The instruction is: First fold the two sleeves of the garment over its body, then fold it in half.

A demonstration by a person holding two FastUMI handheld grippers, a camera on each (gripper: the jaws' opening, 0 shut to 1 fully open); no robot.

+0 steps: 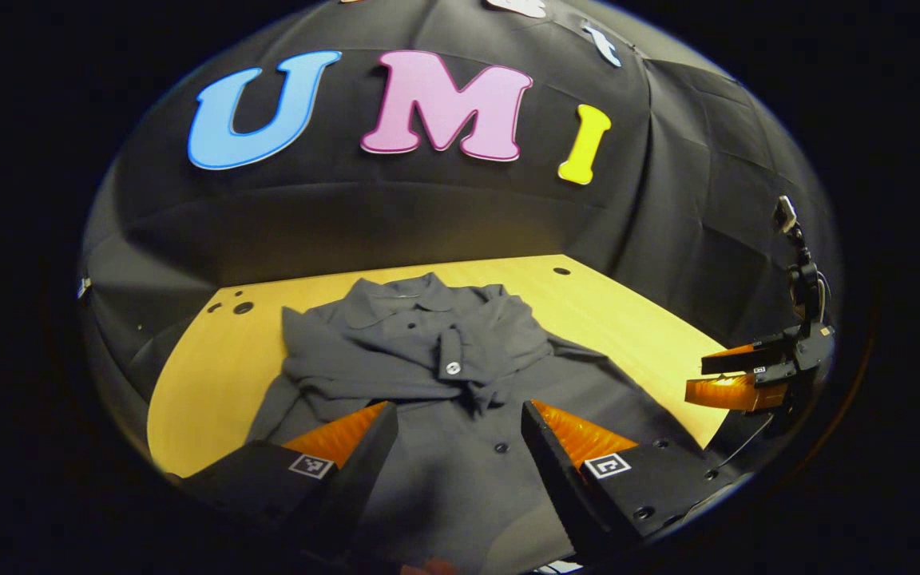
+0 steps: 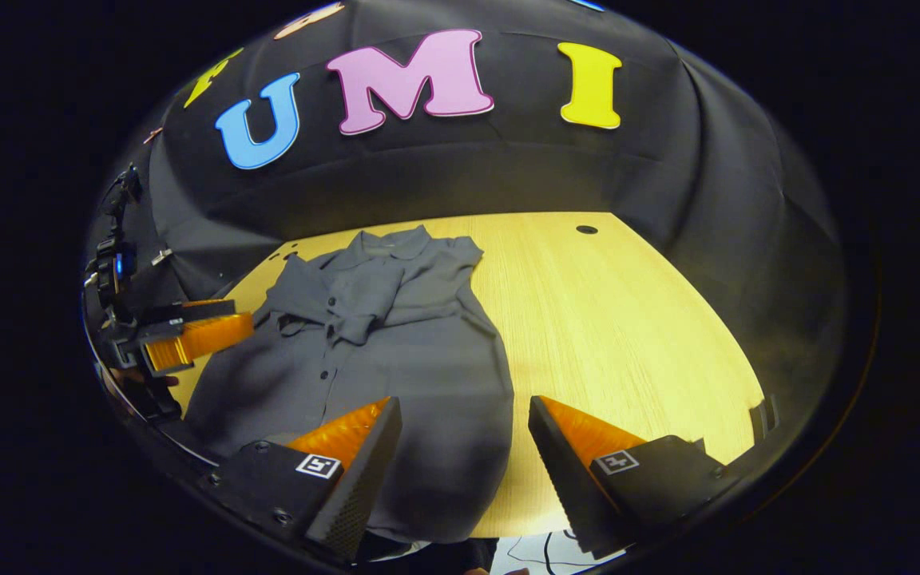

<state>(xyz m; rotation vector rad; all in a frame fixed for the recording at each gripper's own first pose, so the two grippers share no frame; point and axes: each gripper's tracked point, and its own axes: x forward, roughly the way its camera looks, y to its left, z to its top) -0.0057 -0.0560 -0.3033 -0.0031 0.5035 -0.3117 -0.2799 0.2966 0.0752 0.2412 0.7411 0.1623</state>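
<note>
Both sleeves (image 1: 396, 367) lie across the shirt (image 1: 460, 447). The left gripper (image 1: 460, 423) and right gripper (image 2: 464, 419), both released, should pinch the hem corners evenly.

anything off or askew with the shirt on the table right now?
Nothing damaged. The dark grey buttoned shirt lies collar-away on the light wooden table with both sleeves already crossed over its chest, but they bunch in a rumpled knot at the placket instead of lying flat. Both tools, left and right, hang open.
</note>
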